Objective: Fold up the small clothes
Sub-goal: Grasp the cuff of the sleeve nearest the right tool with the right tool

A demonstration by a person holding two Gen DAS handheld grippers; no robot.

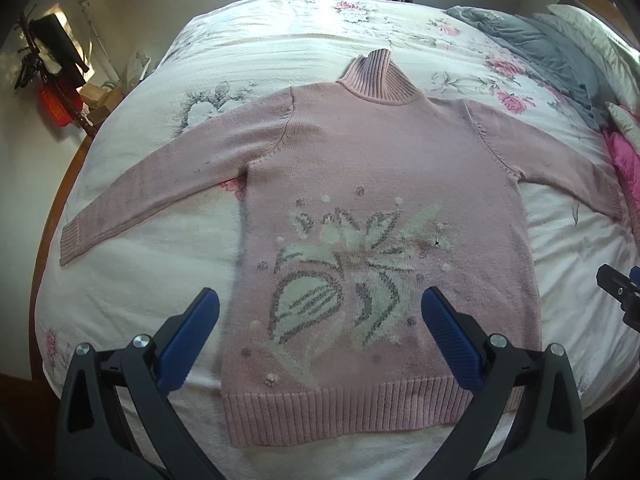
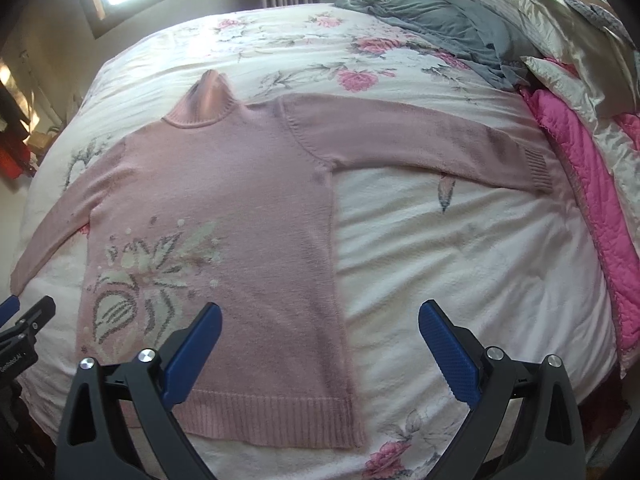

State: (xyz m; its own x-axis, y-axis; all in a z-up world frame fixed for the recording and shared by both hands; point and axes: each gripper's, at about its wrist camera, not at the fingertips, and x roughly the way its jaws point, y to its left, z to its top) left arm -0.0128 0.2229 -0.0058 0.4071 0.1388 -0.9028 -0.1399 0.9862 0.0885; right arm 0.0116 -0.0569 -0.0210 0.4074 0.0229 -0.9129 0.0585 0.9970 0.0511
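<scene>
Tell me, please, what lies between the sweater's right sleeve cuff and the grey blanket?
In the right wrist view, only bare floral bedspread separates the cuff from the grey blanket.

Open bedspread — pillows far right

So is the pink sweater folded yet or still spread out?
Spread flat. The pink sweater lies front up on the bed, both sleeves stretched sideways, no fold started.

I see a pink sweater with a white-and-grey flower motif, on a white bedspread printed with pink roses; far right, grey cloth and a hot-pink quilt.
</scene>
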